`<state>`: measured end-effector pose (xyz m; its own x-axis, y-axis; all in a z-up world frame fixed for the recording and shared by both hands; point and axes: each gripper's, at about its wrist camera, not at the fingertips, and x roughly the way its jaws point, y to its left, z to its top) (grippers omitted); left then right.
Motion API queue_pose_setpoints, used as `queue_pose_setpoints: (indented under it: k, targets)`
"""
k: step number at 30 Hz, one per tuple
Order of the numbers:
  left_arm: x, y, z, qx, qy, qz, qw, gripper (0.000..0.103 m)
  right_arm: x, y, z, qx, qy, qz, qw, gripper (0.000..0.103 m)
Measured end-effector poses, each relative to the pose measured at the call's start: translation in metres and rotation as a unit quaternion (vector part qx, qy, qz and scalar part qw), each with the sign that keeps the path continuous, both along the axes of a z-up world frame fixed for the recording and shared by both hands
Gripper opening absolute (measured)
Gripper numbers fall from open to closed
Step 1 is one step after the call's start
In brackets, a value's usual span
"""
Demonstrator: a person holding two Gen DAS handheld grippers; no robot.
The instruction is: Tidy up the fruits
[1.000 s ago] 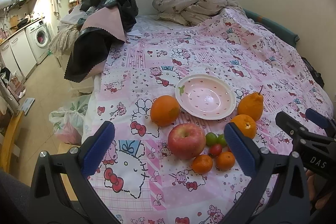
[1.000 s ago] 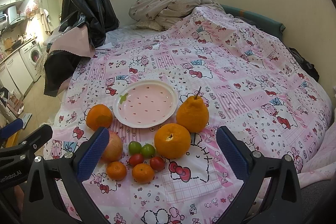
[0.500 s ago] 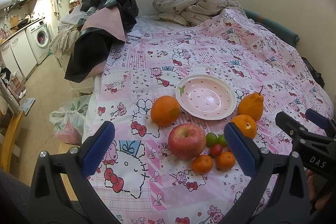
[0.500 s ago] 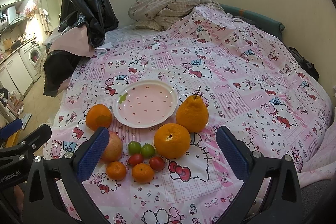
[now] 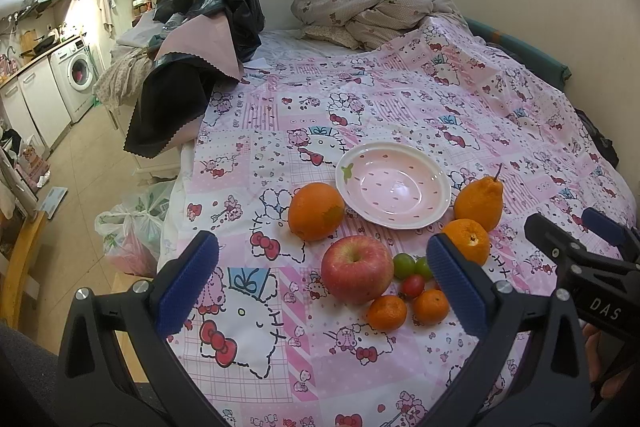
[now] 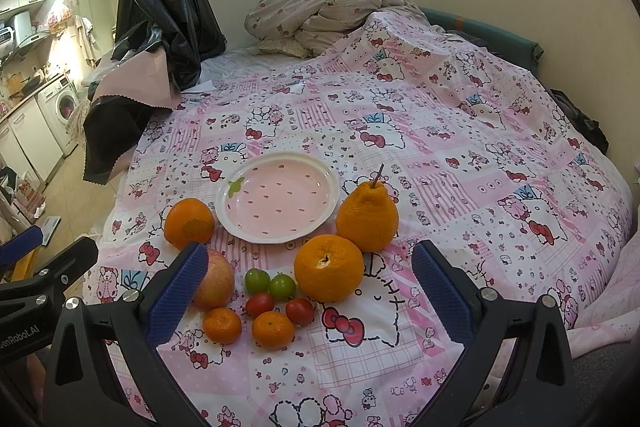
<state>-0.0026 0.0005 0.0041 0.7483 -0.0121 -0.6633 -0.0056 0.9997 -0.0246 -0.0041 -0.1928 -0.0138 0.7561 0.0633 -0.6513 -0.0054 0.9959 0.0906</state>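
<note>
Right wrist view: right tongs (image 6: 310, 283) and left tongs (image 5: 320, 269) released; ahead, one pink strawberry-print plate (image 6: 256, 229), one red apple (image 6: 216, 281), two green plums (image 6: 257, 280), two red cherry tomatoes (image 6: 259, 304).

The right gripper's blue fingers (image 6: 176, 295) hide part of the apple (image 6: 214, 281).

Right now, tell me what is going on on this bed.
A person holds two grippers above fruit on a pink cartoon bedspread. The left gripper and the right gripper are both open and hold nothing. The pink plate has no fruit in it. Around it lie an apple, three large oranges, two small mandarins, two green fruits and two cherry tomatoes. No sorting shows yet.
</note>
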Motion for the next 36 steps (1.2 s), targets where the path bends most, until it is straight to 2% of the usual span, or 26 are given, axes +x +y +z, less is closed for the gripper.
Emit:
queue_pose_setpoints:
  k: [19, 23, 26, 31, 36]
  targets:
    - [0.000, 0.006, 0.003, 0.000, 0.001, 0.003, 1.0000, 0.103, 0.000, -0.001, 0.003, 0.002, 0.001, 0.001, 1.000, 0.103]
    - [0.005, 0.009, 0.005, 0.002, 0.012, 0.006, 0.9999, 0.103, 0.002, -0.003, 0.006, 0.013, 0.009, 0.005, 1.000, 0.103]
    - [0.014, 0.014, 0.009, -0.004, 0.022, 0.012, 0.9997, 0.103, 0.013, -0.007, 0.005, 0.042, 0.028, 0.007, 0.999, 0.103]
    - [0.035, 0.022, 0.014, -0.013, 0.049, 0.025, 0.9984, 0.103, 0.043, -0.027, 0.008, 0.098, 0.087, 0.015, 0.991, 0.103]
    - [0.070, 0.034, 0.002, -0.044, 0.126, 0.041, 0.9903, 0.103, 0.085, -0.035, 0.004, 0.118, 0.154, 0.039, 0.980, 0.103]
